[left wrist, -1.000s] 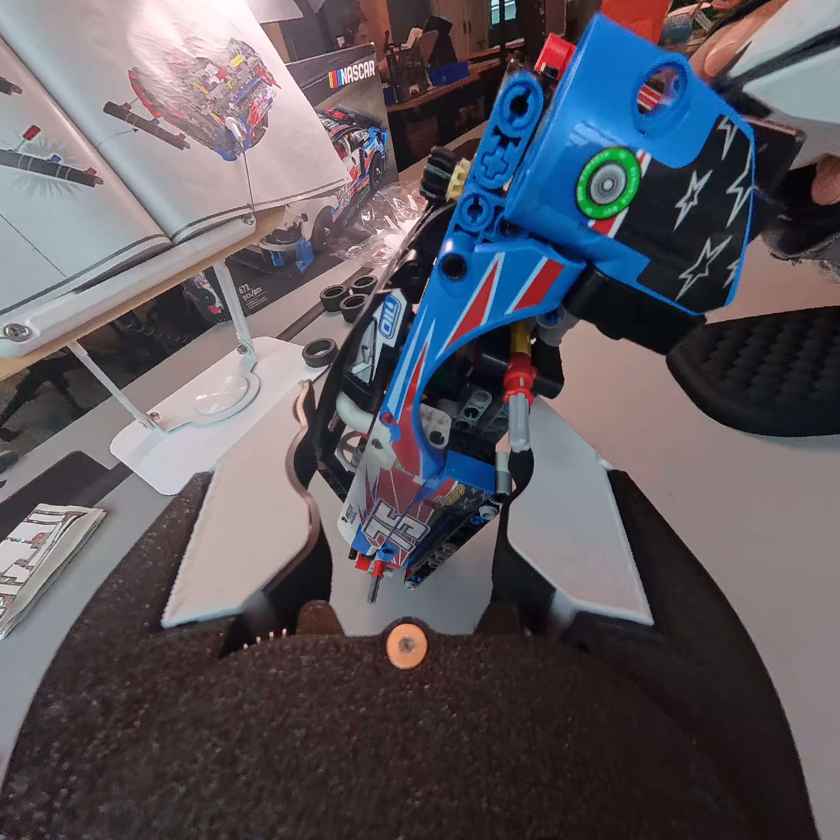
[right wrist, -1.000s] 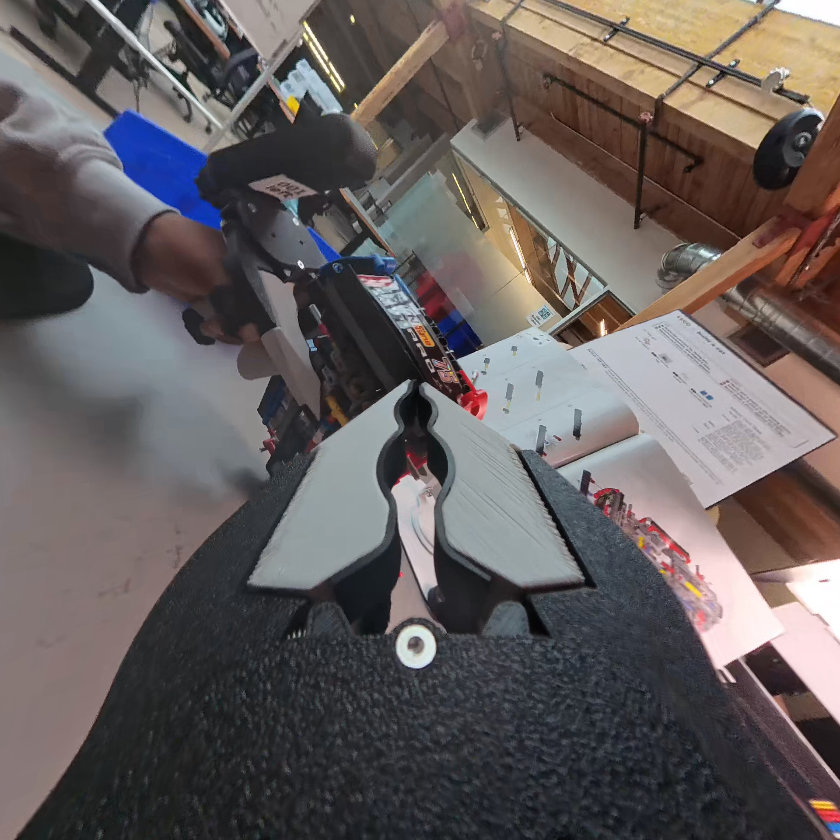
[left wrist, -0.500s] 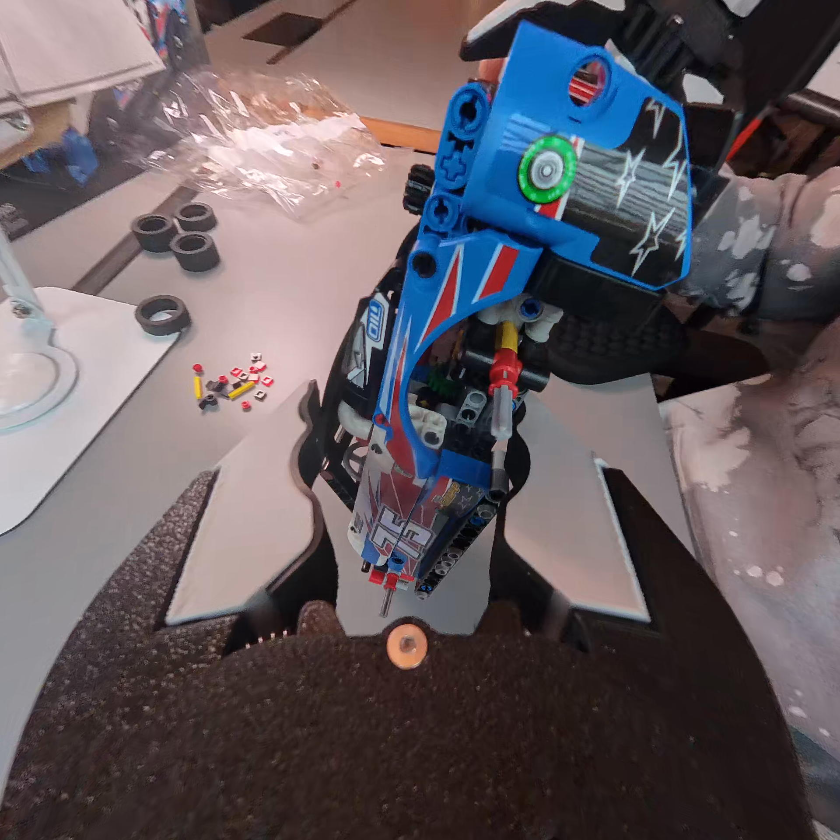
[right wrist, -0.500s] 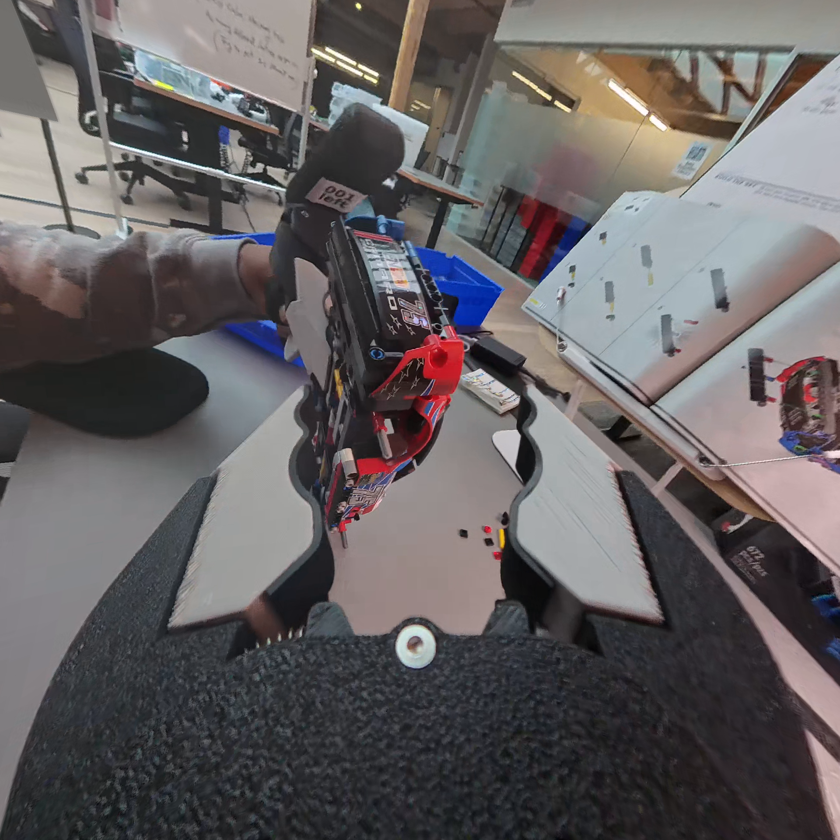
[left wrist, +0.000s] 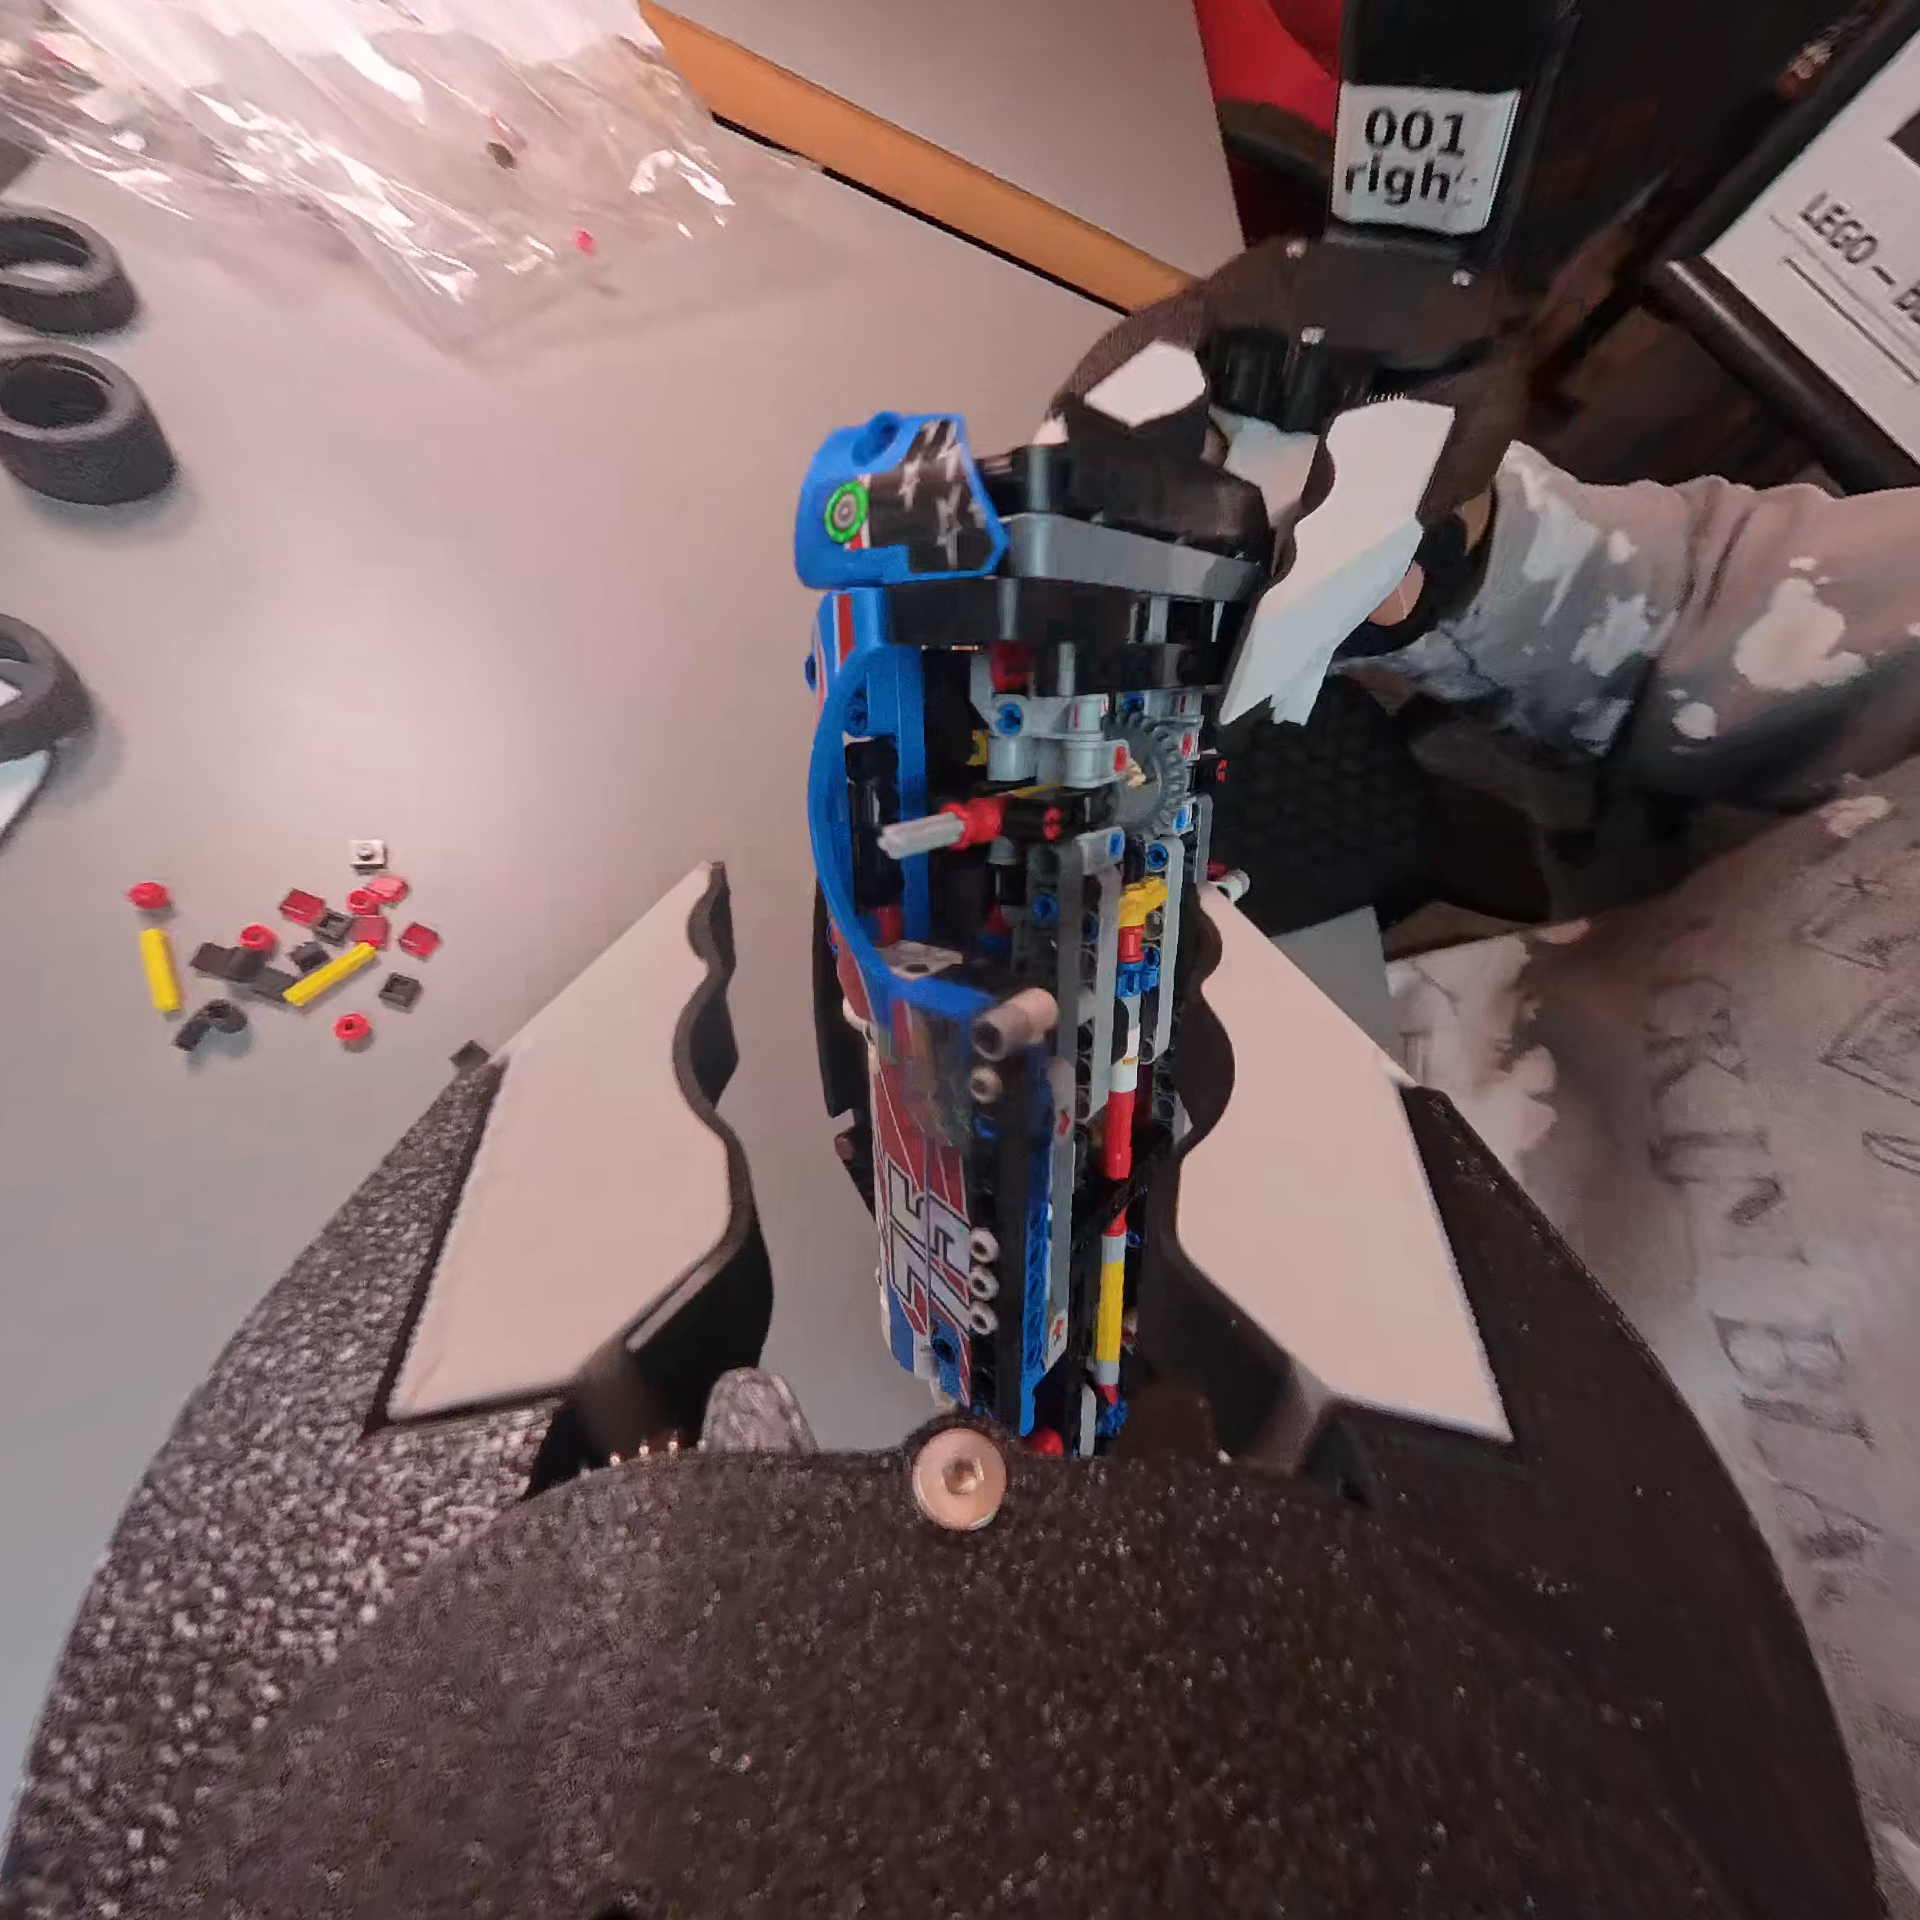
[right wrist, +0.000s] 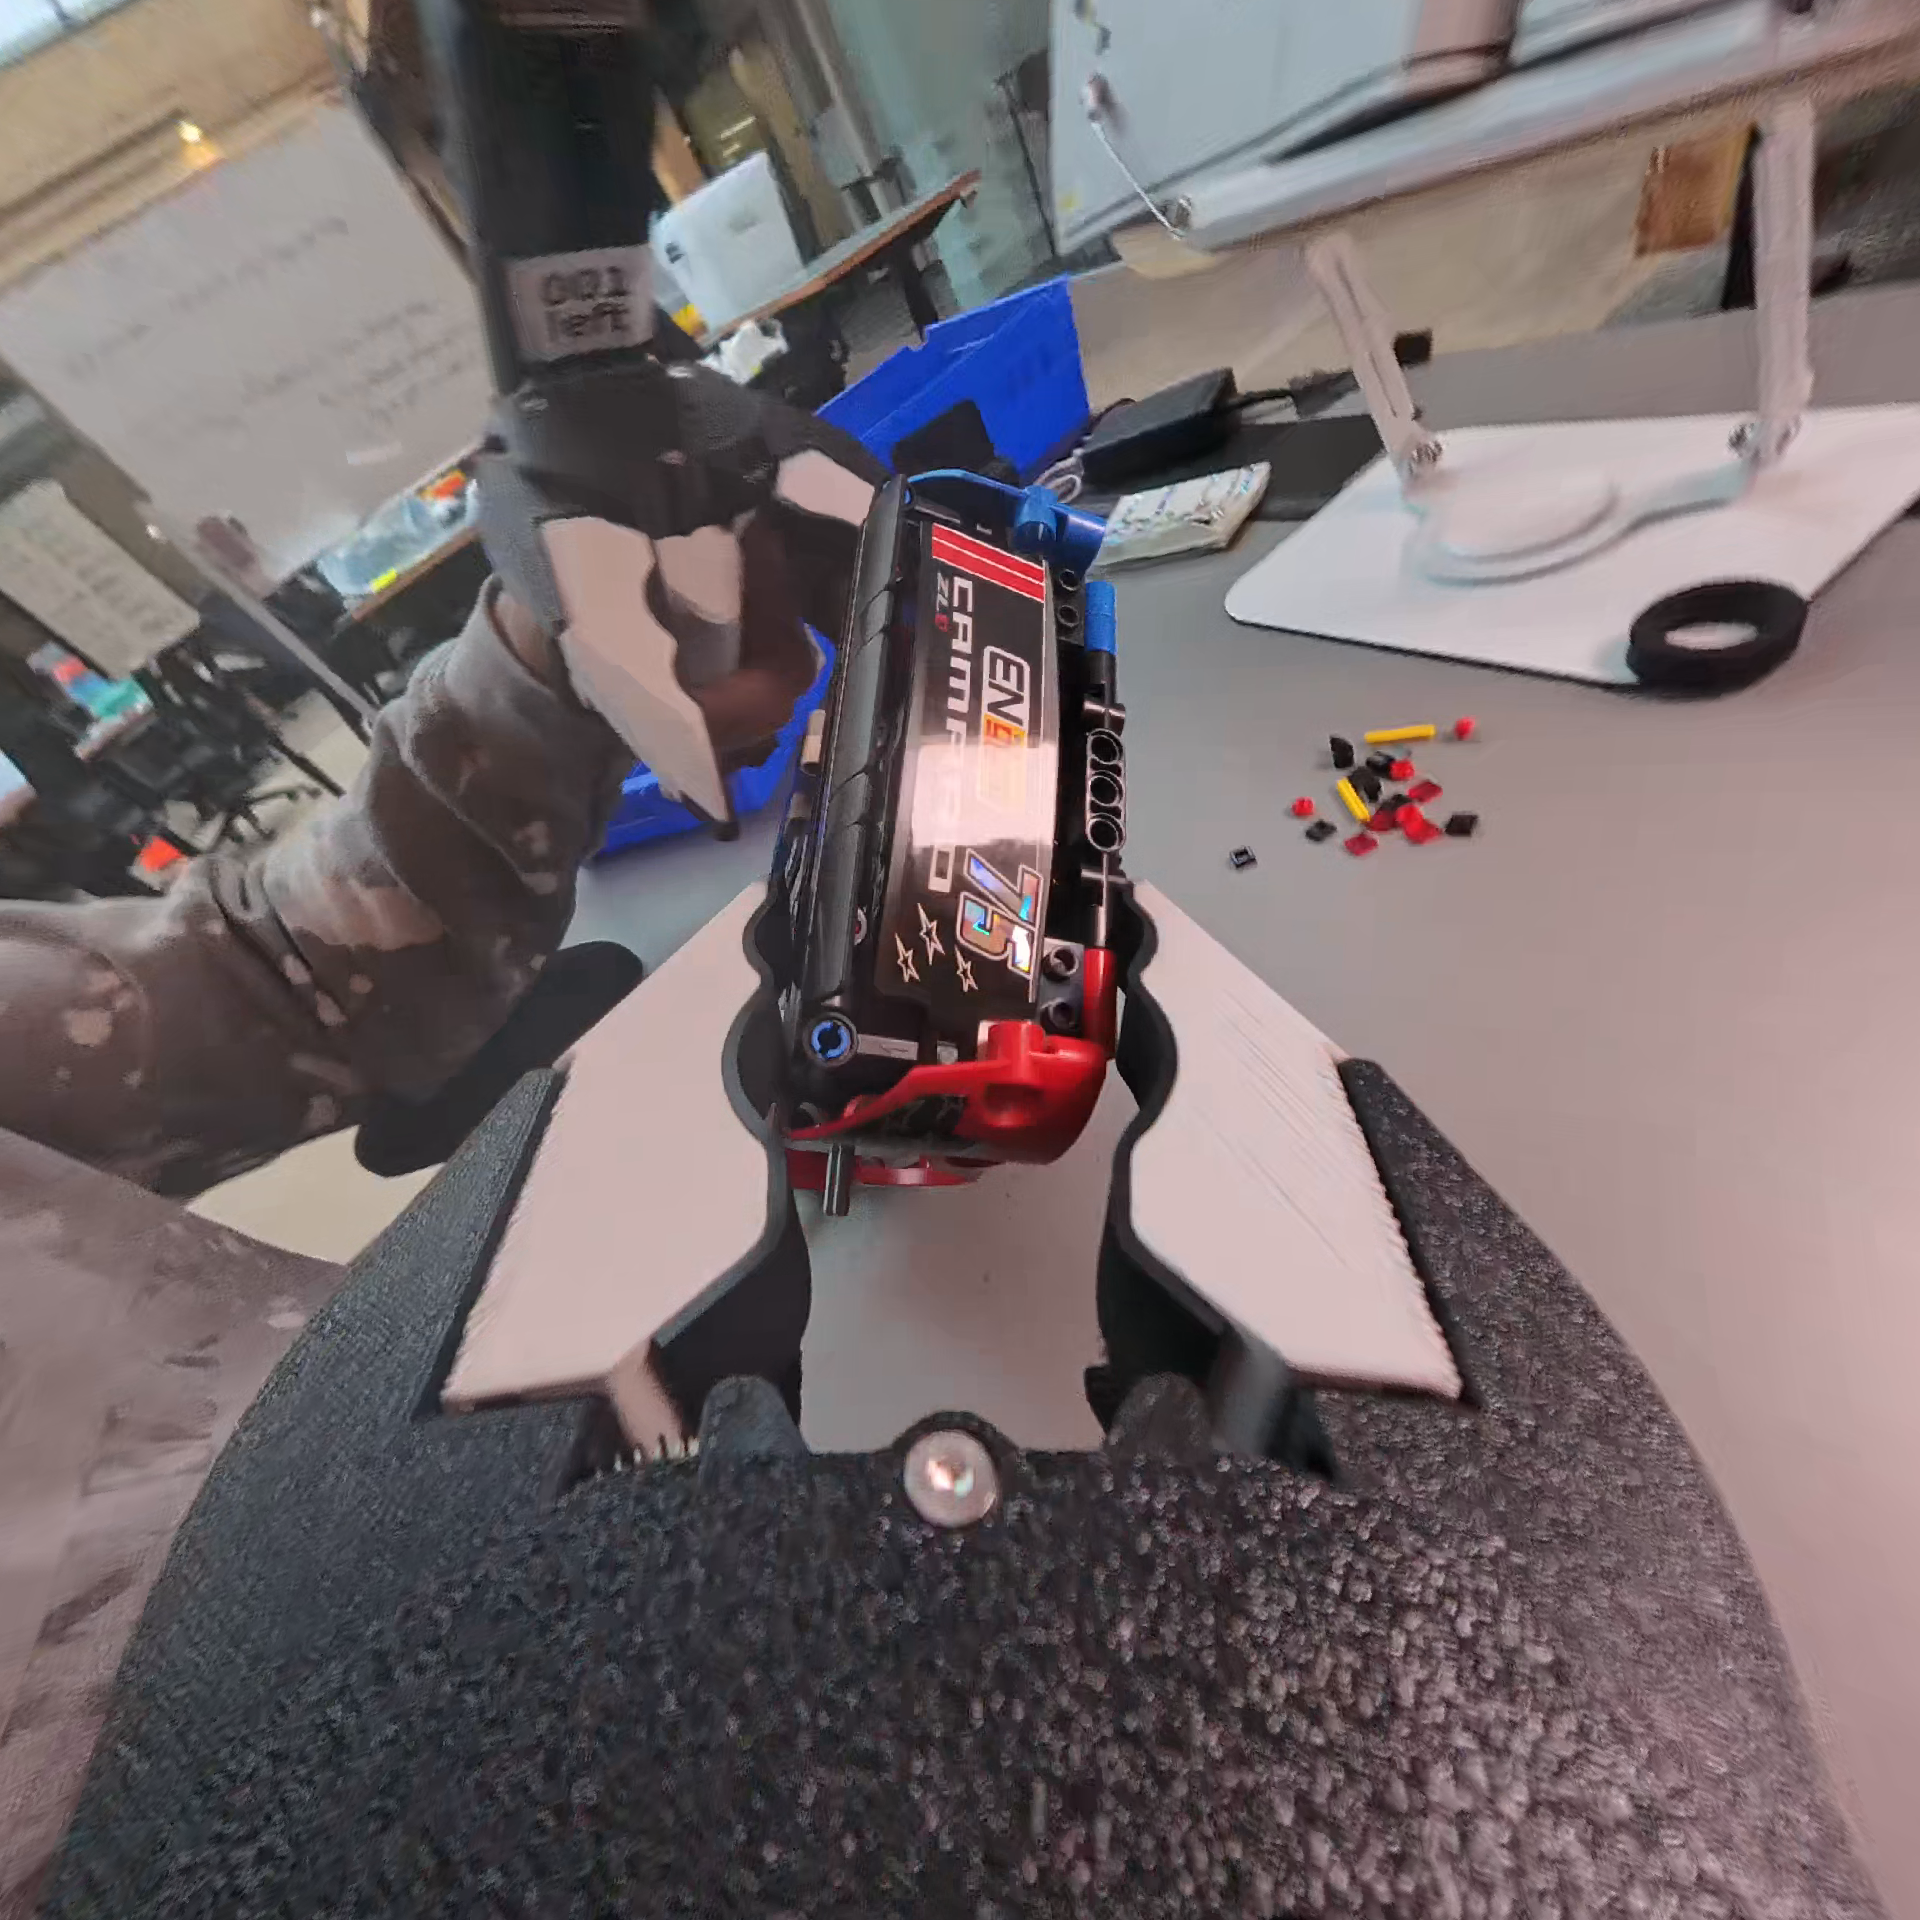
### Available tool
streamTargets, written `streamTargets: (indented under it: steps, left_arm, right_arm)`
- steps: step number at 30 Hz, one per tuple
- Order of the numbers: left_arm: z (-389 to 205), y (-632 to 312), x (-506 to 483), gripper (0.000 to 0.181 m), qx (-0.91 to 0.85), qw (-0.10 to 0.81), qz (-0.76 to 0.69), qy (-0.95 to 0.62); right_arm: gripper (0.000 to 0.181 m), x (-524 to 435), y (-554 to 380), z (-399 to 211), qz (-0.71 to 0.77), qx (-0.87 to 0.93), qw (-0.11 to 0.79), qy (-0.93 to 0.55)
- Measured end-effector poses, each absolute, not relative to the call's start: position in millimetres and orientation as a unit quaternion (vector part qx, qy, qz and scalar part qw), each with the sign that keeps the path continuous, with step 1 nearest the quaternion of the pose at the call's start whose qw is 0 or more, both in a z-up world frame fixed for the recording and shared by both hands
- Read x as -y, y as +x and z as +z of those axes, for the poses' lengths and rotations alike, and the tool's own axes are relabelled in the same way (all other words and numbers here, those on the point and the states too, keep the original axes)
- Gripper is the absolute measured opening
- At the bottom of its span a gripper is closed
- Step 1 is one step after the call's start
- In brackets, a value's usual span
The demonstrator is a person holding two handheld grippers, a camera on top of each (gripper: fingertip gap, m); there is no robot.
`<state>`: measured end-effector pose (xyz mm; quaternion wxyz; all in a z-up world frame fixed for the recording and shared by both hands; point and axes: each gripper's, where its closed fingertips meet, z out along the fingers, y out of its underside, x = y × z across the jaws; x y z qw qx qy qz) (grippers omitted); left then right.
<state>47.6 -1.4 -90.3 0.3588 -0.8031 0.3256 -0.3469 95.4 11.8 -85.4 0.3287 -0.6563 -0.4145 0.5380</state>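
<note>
A toy brick race car (left wrist: 997, 1039), blue, red and black, is held off the grey table. In the left wrist view it lies between the fingers of my left gripper (left wrist: 961, 883), against the right finger (left wrist: 1299, 1195), with a gap at the left finger (left wrist: 582, 1143); this gripper is open. My right gripper (right wrist: 951, 894) is shut on the car (right wrist: 956, 790) near its red end, both fingers touching its sides. It also shows in the left wrist view at the car's far end, one finger (left wrist: 1320, 582) beside it. The left gripper's finger (right wrist: 634, 665) shows at the upper left of the right wrist view.
Small loose red, yellow and black pieces (left wrist: 281, 956) (right wrist: 1382, 790) lie on the table. Black tyres (left wrist: 73, 426) (right wrist: 1714, 644), a clear plastic bag (left wrist: 364, 156), a white book-stand base (right wrist: 1507, 551) and a blue bin (right wrist: 987, 353) stand around. A person's sleeve (left wrist: 1662, 623) is at the right.
My right gripper went from shut to open, came over the car and closed on its red end. The car has turned between the left fingers and no longer fills their gap.
</note>
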Motion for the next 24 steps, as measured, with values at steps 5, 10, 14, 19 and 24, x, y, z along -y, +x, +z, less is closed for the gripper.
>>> streamTargets:
  steps: [5,10,14,19,24]
  left_arm:
    - [-117,52,17,0.105,-0.362,0.403,-0.207,-0.815]
    - [-166,52,34,0.116,-0.386,0.355,-0.153,-0.838]
    - [-176,52,46,0.106,-0.367,0.329,-0.209,-0.845]
    - [-182,53,54,0.100,-0.332,0.286,-0.280,-0.854]
    - [-184,53,61,0.093,-0.308,0.264,-0.334,-0.851]
  right_arm:
    - [0.062,-26,111,-114,0.553,0.342,0.279,-0.707]
    - [0.062,-17,106,-135,0.552,0.342,0.209,-0.731]
    - [0.062,-13,103,-146,0.561,0.333,0.167,-0.739]
    - [0.065,-16,99,-153,0.560,0.350,0.132,-0.739]
    - [0.065,-20,104,-156,0.548,0.399,0.126,-0.724]
